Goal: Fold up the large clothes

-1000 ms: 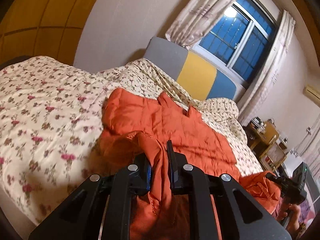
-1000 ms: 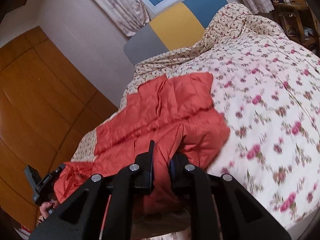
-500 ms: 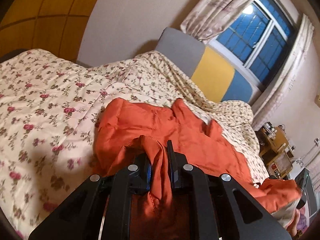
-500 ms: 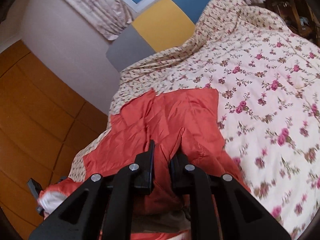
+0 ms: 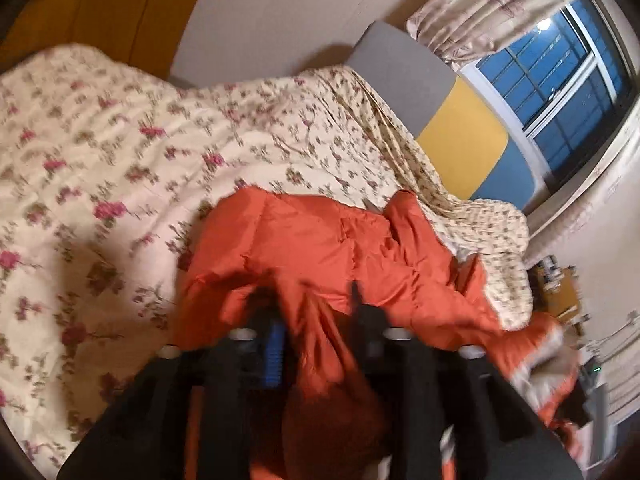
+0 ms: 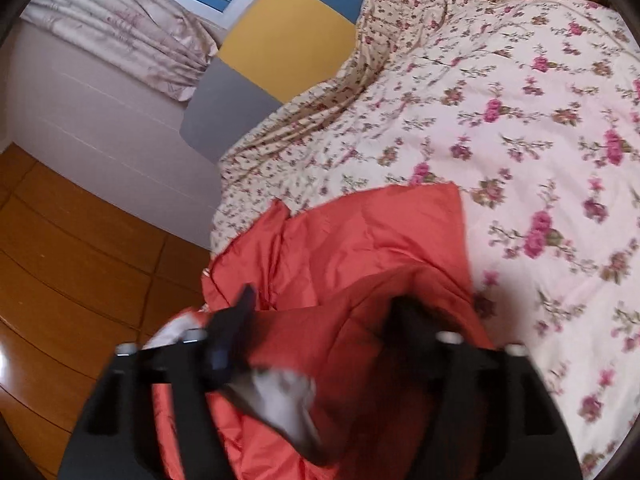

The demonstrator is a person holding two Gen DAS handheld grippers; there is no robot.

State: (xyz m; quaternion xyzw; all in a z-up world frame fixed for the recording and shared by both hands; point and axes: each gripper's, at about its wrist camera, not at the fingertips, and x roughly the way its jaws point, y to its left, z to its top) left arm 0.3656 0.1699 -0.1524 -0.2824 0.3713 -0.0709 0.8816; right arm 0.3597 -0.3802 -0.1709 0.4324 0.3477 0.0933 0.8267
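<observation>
Orange padded jacket (image 5: 320,248) looks light, soft, slippery; grasp hem corners. Left gripper (image 5: 316,304) and right gripper (image 6: 324,312): jaws just opening, standing apart, fabric loose between.

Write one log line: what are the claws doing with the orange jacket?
left claw: just opened | right claw: just opened | orange jacket: released, folded on floral quilt

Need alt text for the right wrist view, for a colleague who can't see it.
The right tool, its jaws just opened wide, hangs over a crumpled orange padded jacket with fabric between the fingers but not pinched. The jacket lies on a floral quilt; a grey, yellow and blue headboard stands behind.
</observation>
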